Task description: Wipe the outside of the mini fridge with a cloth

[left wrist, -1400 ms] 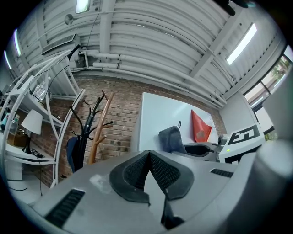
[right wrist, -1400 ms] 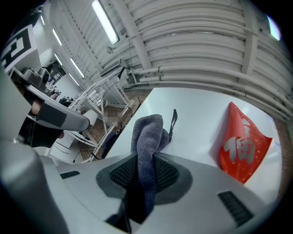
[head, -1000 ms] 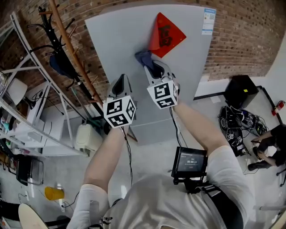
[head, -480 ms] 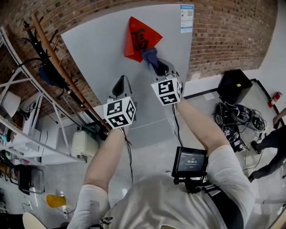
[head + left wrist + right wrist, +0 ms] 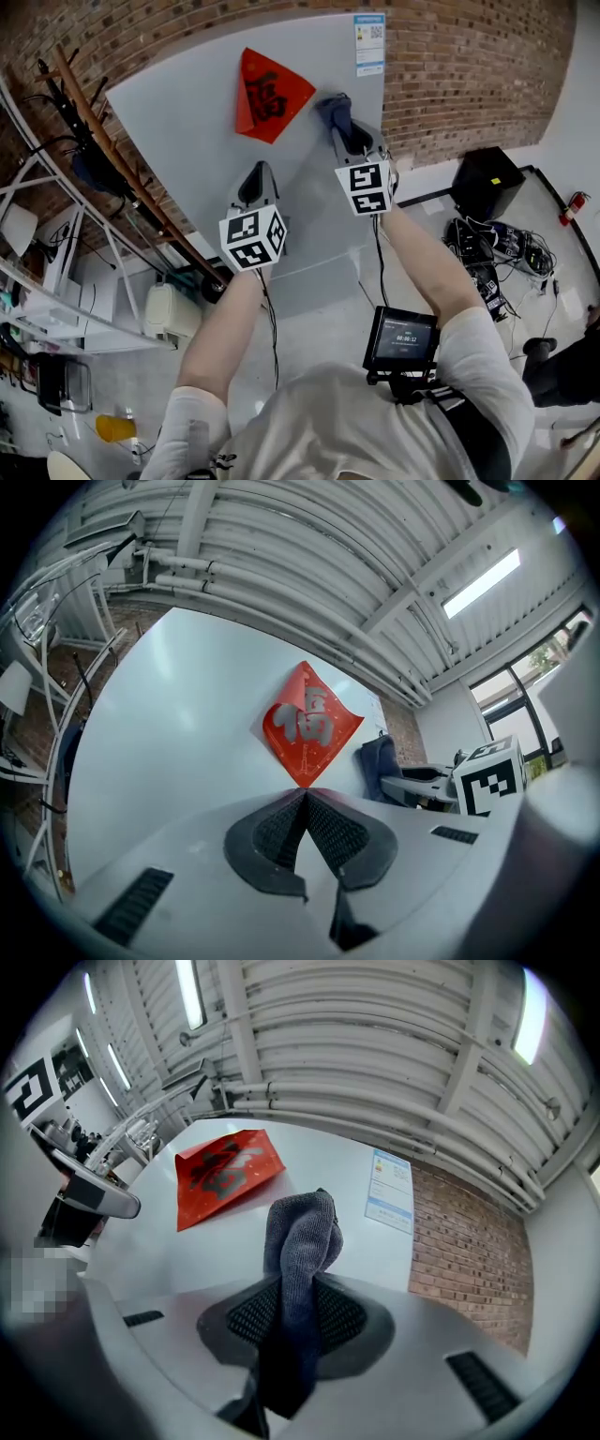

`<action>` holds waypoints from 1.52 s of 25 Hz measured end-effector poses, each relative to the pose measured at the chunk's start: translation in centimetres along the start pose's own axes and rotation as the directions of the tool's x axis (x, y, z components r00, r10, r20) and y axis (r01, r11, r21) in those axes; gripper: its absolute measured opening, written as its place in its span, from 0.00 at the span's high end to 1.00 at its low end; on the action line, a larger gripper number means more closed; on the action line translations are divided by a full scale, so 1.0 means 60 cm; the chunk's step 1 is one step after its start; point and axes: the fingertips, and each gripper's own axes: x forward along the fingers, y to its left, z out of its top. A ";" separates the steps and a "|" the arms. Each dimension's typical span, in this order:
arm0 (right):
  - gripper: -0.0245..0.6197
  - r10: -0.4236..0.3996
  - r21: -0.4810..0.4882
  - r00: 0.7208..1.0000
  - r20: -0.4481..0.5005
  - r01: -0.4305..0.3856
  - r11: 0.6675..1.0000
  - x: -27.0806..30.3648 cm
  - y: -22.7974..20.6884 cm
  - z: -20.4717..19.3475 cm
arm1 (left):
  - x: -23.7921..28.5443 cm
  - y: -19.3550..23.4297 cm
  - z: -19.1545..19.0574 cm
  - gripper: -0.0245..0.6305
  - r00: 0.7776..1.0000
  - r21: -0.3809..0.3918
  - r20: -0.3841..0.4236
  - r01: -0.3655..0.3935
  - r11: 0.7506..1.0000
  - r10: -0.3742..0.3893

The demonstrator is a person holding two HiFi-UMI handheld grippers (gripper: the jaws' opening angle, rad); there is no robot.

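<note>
Right gripper (image 5: 349,139) holds the cloth (image 5: 334,108) against the mini fridge (image 5: 187,122) — upper right of its face.
Its fingers (image 5: 345,1316) are clamped on the grey cloth, which touches the pale surface between the red paper square (image 5: 268,92) and the label (image 5: 369,44). The left gripper (image 5: 255,180) sits lower left — fingers (image 5: 333,832) pressed together, holding nothing.

Knitted grey cloth (image 5: 300,1241), smooth fridge (image 5: 187,122)

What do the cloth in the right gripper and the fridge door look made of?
Cloth: grey-blue, looks like microfibre or terry fabric, from its fine looped weave and soft folds. Fridge door: smooth, pale grey, faintly glossy; probably painted metal, though plastic can't be excluded.
</note>
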 end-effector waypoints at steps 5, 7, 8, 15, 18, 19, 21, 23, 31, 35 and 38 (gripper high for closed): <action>0.83 -0.062 0.039 0.998 -0.030 0.063 0.997 -0.006 -0.068 -0.028 | 0.027 -0.024 -0.004 0.96 1.000 -0.003 0.001 0.017 1.000 -0.017; 0.83 -0.086 0.067 0.995 -0.049 0.089 0.994 -0.009 -0.095 -0.045 | 0.034 -0.033 -0.007 0.96 1.000 -0.006 0.001 0.024 1.000 -0.024; 0.83 -0.098 0.082 0.993 -0.062 0.103 0.991 -0.010 -0.107 -0.053 | 0.037 -0.036 -0.008 0.96 1.000 -0.007 0.000 0.026 1.000 -0.026; 0.83 -0.093 0.131 0.994 -0.066 0.100 0.986 -0.018 -0.109 -0.055 | 0.034 -0.027 -0.019 0.96 1.000 -0.021 -0.010 0.013 1.000 -0.013; 0.83 -0.045 0.141 0.998 -0.042 0.050 0.989 -0.028 -0.061 -0.039 | 0.015 -0.004 -0.026 0.96 1.000 -0.027 -0.016 -0.007 1.000 0.007; 0.83 -0.022 0.141 0.999 -0.038 0.028 0.990 -0.031 -0.038 -0.036 | 0.006 0.006 -0.029 0.96 1.000 -0.028 -0.022 -0.017 0.999 0.017; 0.83 0.027 0.138 0.999 -0.031 -0.023 0.990 -0.035 0.010 -0.029 | -0.012 0.028 -0.033 0.96 0.999 -0.030 -0.033 -0.037 0.999 0.036; 0.83 0.077 0.129 0.997 -0.021 -0.074 0.989 -0.036 0.060 -0.019 | -0.030 0.053 -0.032 0.96 0.998 -0.028 -0.036 -0.058 0.998 0.057; 0.83 0.280 0.115 0.958 0.055 -0.284 0.952 -0.033 0.308 0.052 | -0.140 0.193 -0.031 0.96 0.980 0.002 -0.053 -0.194 0.981 0.194; 0.83 0.366 0.110 0.928 0.072 -0.372 0.922 -0.030 0.430 0.072 | -0.191 0.258 -0.040 0.96 0.967 0.019 -0.071 -0.246 0.969 0.246; 0.83 0.411 0.107 0.909 0.069 -0.416 0.903 -0.022 0.507 0.078 | -0.220 0.299 -0.044 0.96 0.958 0.027 -0.085 -0.272 0.962 0.274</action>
